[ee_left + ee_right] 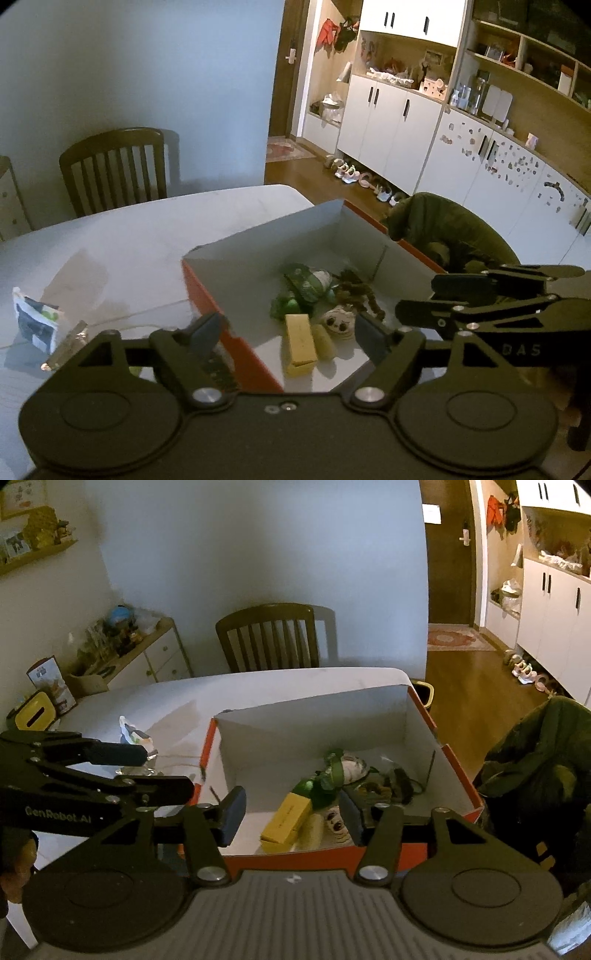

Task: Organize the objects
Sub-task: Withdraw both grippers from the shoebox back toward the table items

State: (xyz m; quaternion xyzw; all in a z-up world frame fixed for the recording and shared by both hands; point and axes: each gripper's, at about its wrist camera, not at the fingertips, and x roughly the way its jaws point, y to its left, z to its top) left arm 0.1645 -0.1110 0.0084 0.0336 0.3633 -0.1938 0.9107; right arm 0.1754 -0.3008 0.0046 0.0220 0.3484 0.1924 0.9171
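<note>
1. We see both the left gripper (286,332) and right gripper (291,812) spread, empty, above the orange box (236,347), frame centre
2. Snack packet (35,325) lies lower left on the table (155,229); reaching risks snagging the box wall

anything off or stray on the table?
Mostly tidy: items sit inside the orange box. Two strays remain outside on the table, left of the box: a white-and-blue packet and a crumpled foil wrapper. Both tools are open and empty.
</note>
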